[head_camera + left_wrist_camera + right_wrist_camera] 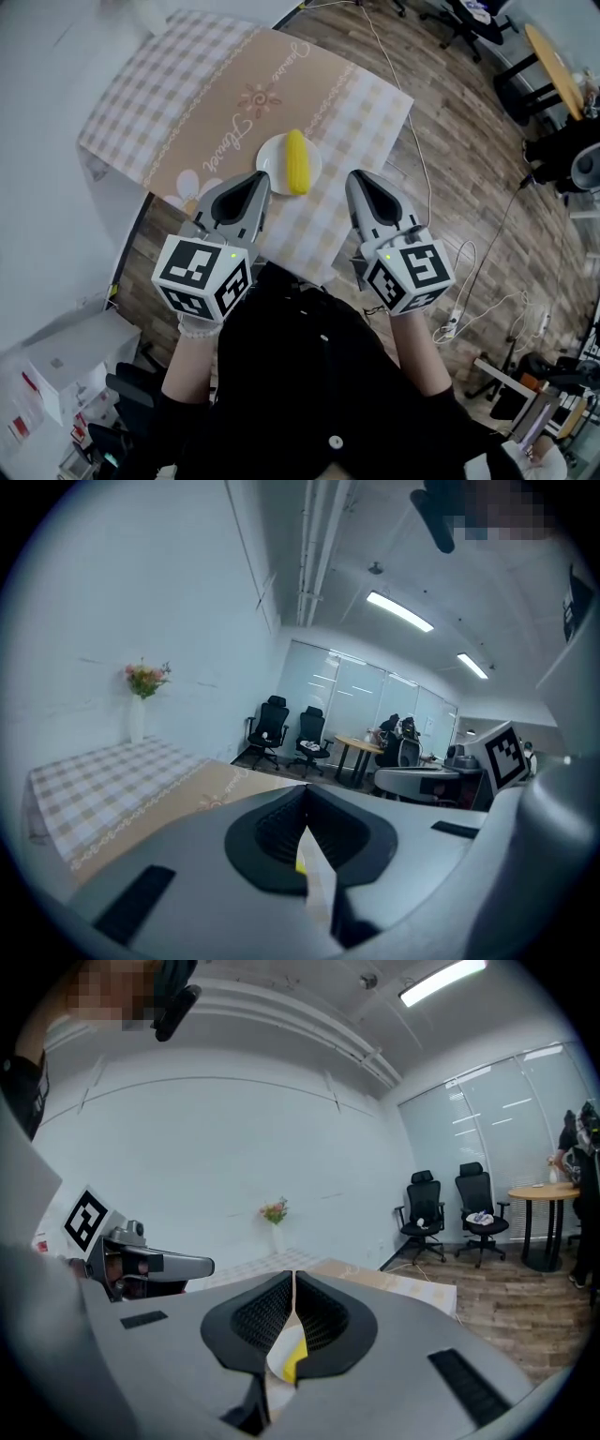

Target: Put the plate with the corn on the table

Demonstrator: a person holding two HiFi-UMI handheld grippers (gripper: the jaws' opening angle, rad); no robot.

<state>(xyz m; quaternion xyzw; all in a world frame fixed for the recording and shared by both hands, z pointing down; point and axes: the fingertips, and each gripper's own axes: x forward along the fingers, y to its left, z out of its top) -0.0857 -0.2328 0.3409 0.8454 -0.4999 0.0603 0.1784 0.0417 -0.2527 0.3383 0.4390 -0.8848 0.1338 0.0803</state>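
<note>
A small white plate [271, 157] with a yellow corn cob [297, 161] on it rests on the table near the front edge of the checked cloth [178, 103]. My left gripper [261, 178] is shut, its tip at the plate's near-left rim, and whether it touches the rim is unclear. My right gripper [358, 178] is shut too, a little to the right of the plate and apart from it. Below the closed pads in the left gripper view [306, 794] and the right gripper view [293, 1279], slivers of white plate and yellow corn [293, 1363] show.
A vase of flowers [141, 682] stands at the table's far end by the wall. Office chairs [272, 728] and a round wooden table [555, 56] stand on the wood floor to the right. Cables [469, 281] run over the floor. White boxes [56, 366] sit at lower left.
</note>
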